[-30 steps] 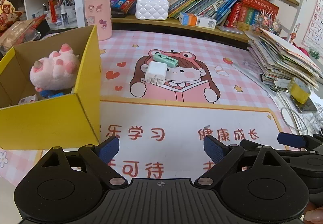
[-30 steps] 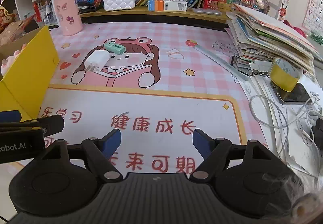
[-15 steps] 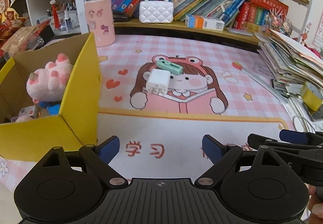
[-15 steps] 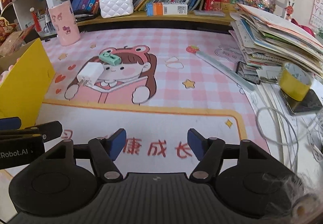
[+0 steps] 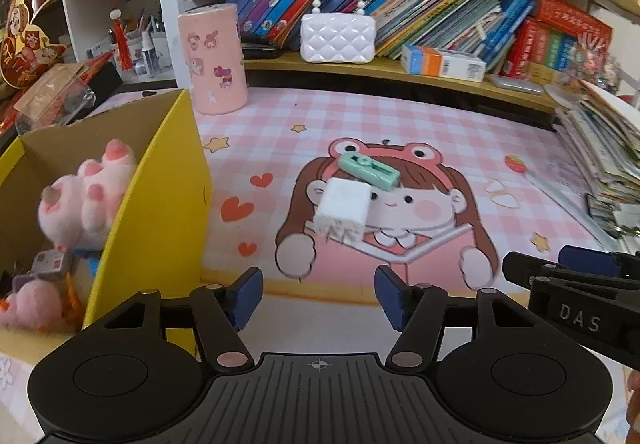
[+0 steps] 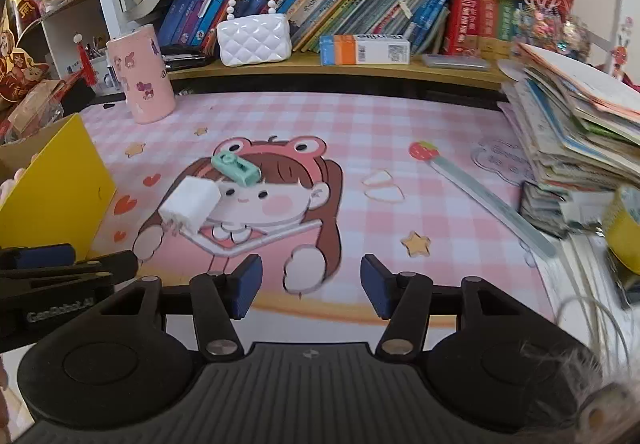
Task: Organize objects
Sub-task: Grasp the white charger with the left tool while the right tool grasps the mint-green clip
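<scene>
Left tool (image 5: 318,294) is hovering low over the table, covered by a pink checked cartoon-print mat (image 5: 400,132), its blue-padded fingers (image 5: 246,294) spread apart and gripping nothing. Right tool (image 6: 310,290) is hovering level beside it, fingers likewise spread and empty; each tool is showing at the edge of the other's view.

The white cube-shaped plug-in charger (image 5: 342,212) is lying on the mat ahead of the left tool, near its open gap and not touching either finger. A mint-green oblong plastic gadget (image 5: 370,170) is lying just behind the charger, touching or nearly touching its far corner. In the right wrist view, both are lying ahead and to the left of the right tool.

An open yellow cardboard box (image 5: 160,204) is standing left of the left tool, holding a pink plush toy (image 5: 86,196).
</scene>
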Demonstrator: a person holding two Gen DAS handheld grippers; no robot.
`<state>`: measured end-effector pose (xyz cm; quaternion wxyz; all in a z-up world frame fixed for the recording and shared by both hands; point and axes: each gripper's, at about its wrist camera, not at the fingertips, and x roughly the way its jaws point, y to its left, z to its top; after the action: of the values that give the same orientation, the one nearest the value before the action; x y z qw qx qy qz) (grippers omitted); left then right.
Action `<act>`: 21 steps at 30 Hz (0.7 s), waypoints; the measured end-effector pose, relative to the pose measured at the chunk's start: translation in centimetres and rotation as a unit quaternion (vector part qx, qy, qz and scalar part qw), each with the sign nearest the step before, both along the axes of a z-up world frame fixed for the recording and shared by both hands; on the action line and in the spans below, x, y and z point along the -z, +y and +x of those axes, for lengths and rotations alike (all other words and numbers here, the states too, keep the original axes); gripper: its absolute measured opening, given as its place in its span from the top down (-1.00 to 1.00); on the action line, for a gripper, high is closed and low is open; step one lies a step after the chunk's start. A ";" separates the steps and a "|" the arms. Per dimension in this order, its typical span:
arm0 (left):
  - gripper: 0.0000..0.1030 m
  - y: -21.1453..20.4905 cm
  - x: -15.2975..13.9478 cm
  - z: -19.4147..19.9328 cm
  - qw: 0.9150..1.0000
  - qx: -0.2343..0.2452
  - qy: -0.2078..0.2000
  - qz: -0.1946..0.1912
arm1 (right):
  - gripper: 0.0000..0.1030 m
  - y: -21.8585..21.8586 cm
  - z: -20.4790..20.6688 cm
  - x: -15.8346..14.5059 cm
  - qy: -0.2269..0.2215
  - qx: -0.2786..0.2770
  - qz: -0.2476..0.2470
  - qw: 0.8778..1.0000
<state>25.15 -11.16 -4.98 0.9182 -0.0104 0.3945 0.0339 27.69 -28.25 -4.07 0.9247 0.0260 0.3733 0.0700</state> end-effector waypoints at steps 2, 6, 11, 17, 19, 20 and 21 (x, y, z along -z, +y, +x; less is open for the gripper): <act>-0.18 0.1 0.5 1.4 1.000 -0.007 0.004 -0.001 | -0.04 0.3 1.2 0.2 -0.001 -0.002 0.003 1.000; -0.18 0.1 1.4 3.8 1.000 -0.012 0.007 -0.006 | -0.04 0.5 3.5 0.4 -0.004 0.004 0.002 1.000; -0.18 -0.2 2.4 6.7 1.000 -0.008 0.011 -0.008 | -0.04 0.6 6.1 0.5 -0.005 0.006 0.002 1.000; -0.18 -0.8 3.7 9.2 1.000 -0.003 0.022 -0.008 | -0.03 0.9 8.5 0.7 -0.007 0.004 0.010 1.000; -0.18 -1.1 4.3 9.9 1.000 0.000 0.026 -0.006 | -0.03 1.0 9.2 0.8 -0.007 0.001 0.015 1.000; -0.18 -1.2 4.6 10.2 1.000 0.002 0.029 -0.004 | -0.03 1.1 9.5 0.9 -0.006 -0.001 0.017 1.000; -0.16 -1.3 4.8 10.5 1.000 0.003 0.031 -0.004 | -0.03 1.2 9.7 1.0 -0.006 -0.005 0.019 1.000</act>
<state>35.61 -12.48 -9.81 0.9055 -0.0118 0.4232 0.0304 37.44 -27.04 -5.03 0.9258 0.0411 0.3668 0.0814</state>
